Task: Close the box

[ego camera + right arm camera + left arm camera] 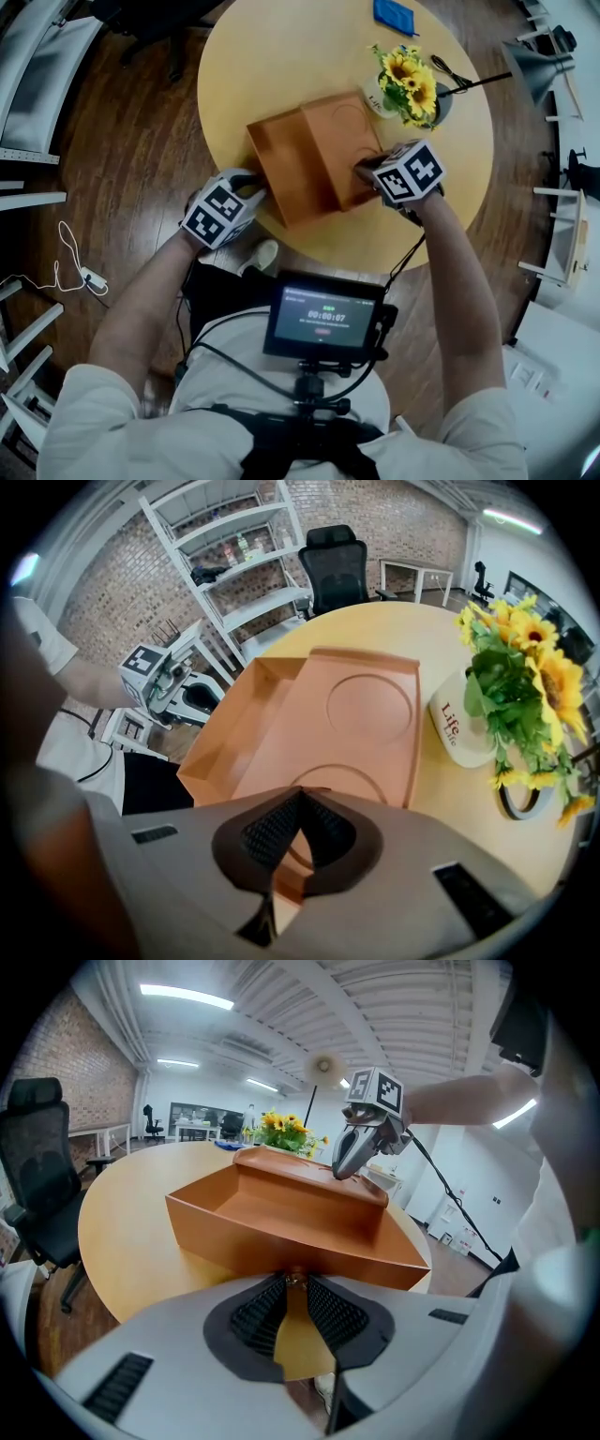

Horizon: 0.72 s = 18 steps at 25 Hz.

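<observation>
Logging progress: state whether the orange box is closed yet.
Not closed. In the head view the lid covers only the right part of the box; its left part's inside shows.

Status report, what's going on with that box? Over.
Left gripper shut, at box wall. Right gripper shut, tips on lid. Lid part-way over box. Flowers close beside lid.

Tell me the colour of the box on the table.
Plain orange-brown. The open rectangular box shows best in the head view.

A round table stands on plank floor near brick wall, shelving, office chair.
</observation>
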Motion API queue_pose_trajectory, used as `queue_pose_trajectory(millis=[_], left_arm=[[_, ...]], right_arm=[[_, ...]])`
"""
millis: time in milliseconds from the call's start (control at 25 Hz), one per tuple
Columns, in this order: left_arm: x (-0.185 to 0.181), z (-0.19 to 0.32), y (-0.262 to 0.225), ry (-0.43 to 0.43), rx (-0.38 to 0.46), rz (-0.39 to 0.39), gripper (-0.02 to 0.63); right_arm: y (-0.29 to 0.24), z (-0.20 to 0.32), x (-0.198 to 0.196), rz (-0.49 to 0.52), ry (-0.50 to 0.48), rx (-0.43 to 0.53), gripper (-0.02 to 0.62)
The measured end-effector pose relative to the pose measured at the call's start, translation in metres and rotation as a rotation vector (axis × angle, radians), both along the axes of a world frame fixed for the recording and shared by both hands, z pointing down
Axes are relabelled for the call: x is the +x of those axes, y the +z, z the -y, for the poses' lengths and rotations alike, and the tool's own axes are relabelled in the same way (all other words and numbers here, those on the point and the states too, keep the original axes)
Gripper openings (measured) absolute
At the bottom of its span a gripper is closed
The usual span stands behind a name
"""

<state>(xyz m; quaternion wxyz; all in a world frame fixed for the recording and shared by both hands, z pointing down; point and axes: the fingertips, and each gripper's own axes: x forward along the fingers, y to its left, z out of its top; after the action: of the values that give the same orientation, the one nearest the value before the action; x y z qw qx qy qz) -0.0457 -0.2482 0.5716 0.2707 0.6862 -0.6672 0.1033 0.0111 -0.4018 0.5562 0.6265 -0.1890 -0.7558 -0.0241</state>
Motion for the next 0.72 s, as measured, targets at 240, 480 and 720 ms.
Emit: queue_pose_trajectory(millis=[240, 480, 720], left_arm=[[0.001, 0.011, -0.007, 0.033, 0.006, 0.027, 0.064], [0.002, 0.02, -0.002, 0.053, 0.0, 0.023, 0.064], [0.005, 0.026, -0.006, 0.058, 0.006, 0.012, 0.064]], right_arm=[[-0.003, -0.008, 0.0, 0.004, -0.003, -0.015, 0.002], [-0.001, -0.012, -0.001, -0.002, -0.015, 0.008, 0.002], [-0.003, -0.011, 0.0, 0.0, -0.006, -0.008, 0.002]])
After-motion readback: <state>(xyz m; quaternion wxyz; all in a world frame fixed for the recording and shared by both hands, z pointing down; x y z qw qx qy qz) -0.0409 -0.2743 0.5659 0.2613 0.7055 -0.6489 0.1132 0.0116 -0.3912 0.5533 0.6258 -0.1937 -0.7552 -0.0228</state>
